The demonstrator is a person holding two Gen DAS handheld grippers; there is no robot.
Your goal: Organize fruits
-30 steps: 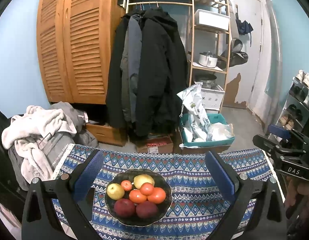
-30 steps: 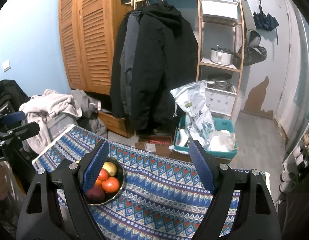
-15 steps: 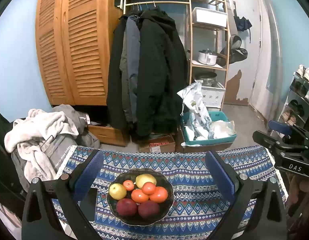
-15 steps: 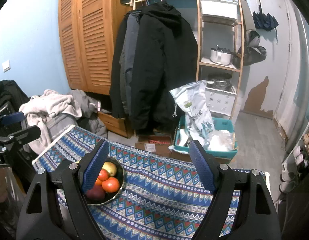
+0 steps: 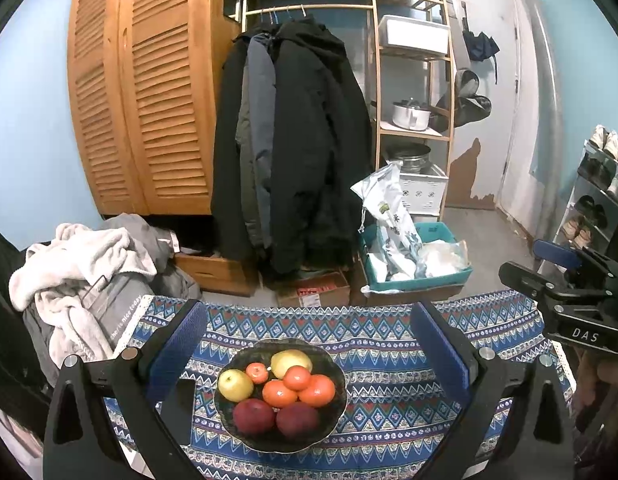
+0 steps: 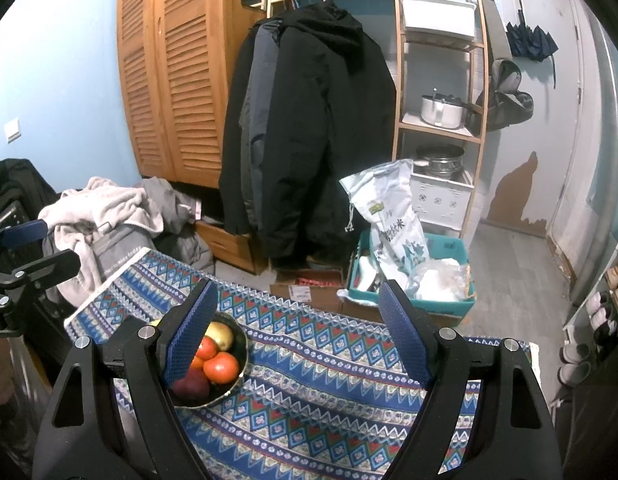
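Both spread wide, left gripper framing the fruit bowl at lower centre, right gripper gripping nothing over patterned cloth.

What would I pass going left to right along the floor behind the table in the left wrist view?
Pile of clothes → wooden drawer → cardboard box → teal bin holding the white sack → shoe rack.
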